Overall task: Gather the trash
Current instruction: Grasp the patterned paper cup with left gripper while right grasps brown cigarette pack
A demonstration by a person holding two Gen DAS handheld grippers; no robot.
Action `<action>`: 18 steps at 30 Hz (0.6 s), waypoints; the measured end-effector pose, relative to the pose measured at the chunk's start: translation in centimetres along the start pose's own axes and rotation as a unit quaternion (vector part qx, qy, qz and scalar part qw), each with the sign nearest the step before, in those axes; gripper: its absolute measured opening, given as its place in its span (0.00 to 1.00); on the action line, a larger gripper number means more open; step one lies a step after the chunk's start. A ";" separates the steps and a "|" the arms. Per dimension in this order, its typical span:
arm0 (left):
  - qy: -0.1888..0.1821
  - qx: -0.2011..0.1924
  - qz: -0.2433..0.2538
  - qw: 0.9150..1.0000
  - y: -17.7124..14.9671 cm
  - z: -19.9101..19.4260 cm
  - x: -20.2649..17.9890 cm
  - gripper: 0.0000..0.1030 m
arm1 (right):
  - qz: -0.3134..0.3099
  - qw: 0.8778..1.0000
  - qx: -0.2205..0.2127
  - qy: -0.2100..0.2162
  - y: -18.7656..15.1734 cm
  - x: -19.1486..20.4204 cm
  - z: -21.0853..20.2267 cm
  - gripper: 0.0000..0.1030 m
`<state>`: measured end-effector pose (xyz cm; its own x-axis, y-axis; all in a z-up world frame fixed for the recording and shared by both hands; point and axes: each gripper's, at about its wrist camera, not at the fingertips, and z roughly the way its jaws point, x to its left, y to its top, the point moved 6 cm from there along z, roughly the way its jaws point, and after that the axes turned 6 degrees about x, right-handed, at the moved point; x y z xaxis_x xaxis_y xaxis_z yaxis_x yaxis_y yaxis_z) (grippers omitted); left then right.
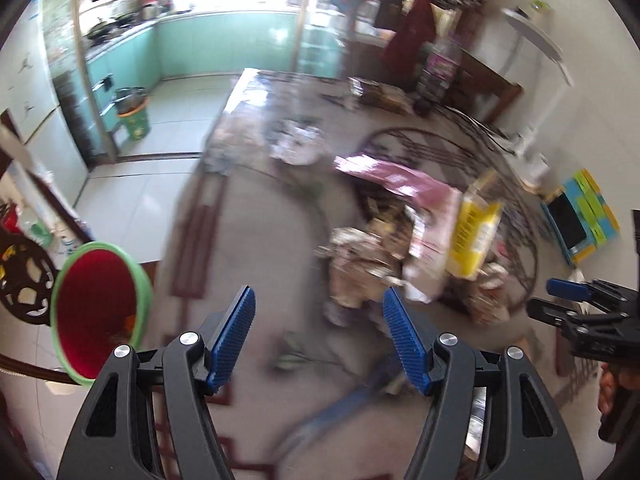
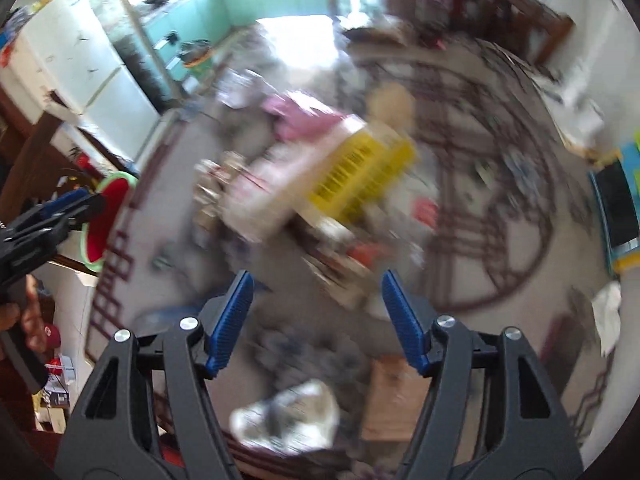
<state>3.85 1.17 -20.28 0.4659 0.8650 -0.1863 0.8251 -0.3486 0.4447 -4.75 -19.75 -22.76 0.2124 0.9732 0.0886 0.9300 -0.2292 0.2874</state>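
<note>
Both claws are spread wide and carry nothing: the left claw (image 1: 318, 336) hovers over the near part of the tabletop (image 1: 240, 248), and the right claw (image 2: 316, 320) hangs over the same surface further right. By my reading the collecting has barely begun, since the trash sits heaped near the middle of the tabletop: a yellow carton (image 1: 474, 236) leaning on a pink-and-white box (image 1: 428, 240), with crumpled brown wrappers (image 1: 360, 264) just beside them and a white crumpled wad (image 1: 298, 142) toward the far edge. A red bin with a green rim (image 1: 96, 308) stands off the tabletop's left edge, close beside the left claw; motion blur hides whether anything lies inside. The near tabletop between claws and heap looks open, so reaching forward seems unobstructed.
</note>
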 end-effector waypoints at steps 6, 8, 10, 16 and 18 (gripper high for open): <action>-0.046 0.040 0.091 0.994 -3.6 1.2 -7.8 0.62 | 0.041 0.996 0.077 -0.010 -6.1 -4.9 4.3 0.68; -0.063 0.050 0.120 0.990 -4.7 1.3 -9.8 0.63 | 0.047 0.994 0.098 -0.012 -8.0 -5.5 5.6 0.68; -0.078 0.062 0.142 0.985 -5.9 1.5 -11.5 0.64 | 0.047 0.993 0.111 -0.009 -9.1 -5.5 6.4 0.68; -0.098 0.121 0.224 0.962 -10.2 3.3 -15.8 0.64 | 0.017 0.993 0.117 -0.015 -10.9 -5.3 7.3 0.51; -0.093 0.137 0.236 0.957 -11.1 4.2 -16.3 0.64 | 0.028 0.993 0.114 0.001 -11.0 -5.5 7.0 0.51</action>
<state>-11.58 -10.59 -25.91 0.8356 0.5169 -0.1859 0.5493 -0.7888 0.2758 -14.06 -22.46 -33.08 0.2656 0.9588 0.1004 0.9605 -0.2722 0.0579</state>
